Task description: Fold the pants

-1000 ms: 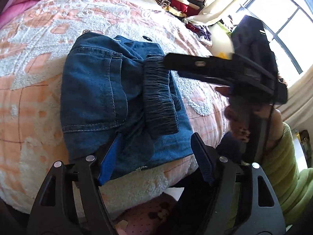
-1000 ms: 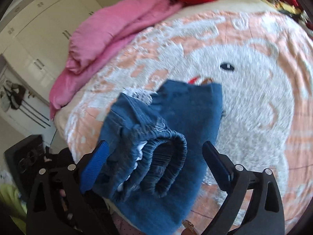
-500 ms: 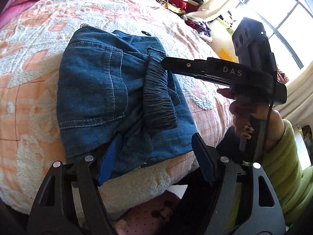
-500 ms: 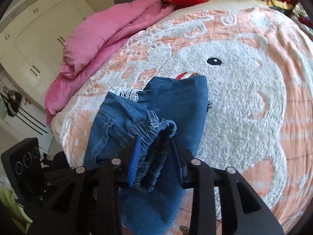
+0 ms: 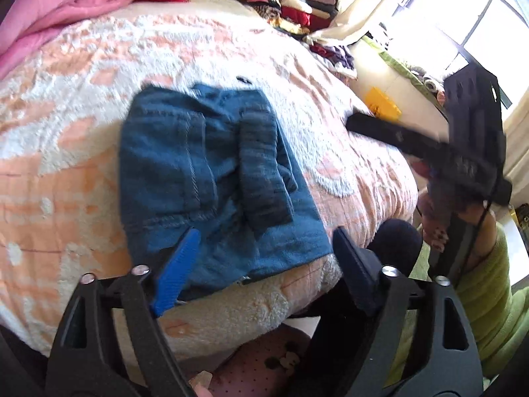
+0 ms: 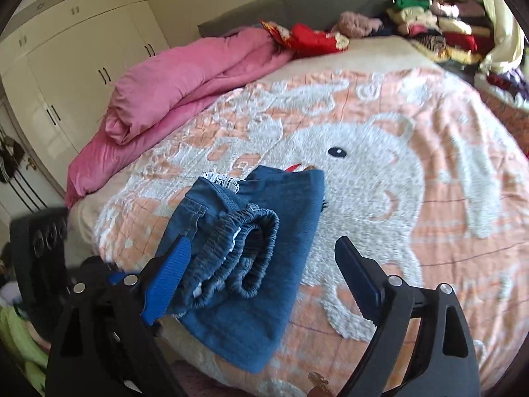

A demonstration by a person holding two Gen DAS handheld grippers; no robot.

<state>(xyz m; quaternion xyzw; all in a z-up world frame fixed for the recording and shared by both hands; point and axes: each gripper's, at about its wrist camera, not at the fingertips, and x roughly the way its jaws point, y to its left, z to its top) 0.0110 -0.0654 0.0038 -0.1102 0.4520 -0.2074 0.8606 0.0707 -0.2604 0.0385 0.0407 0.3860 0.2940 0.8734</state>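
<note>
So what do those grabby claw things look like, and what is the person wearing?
Each hand-held gripper is black plastic with two long fingers and shiny silver bolts. On both the left and the right hand-held gripper, one finger has a ribbed bright blue pad, the other a dark one. A thin black cable hangs from the right one. The person wears a light green sleeve.

left gripper (image 5: 264, 264): lower centre of frame, jaws just opened wide, nothing clamped. right gripper (image 6: 261, 281): lower centre, jaws just reopened wide, nothing clamped; green sleeve (image 5: 479, 301) lower right.
</note>
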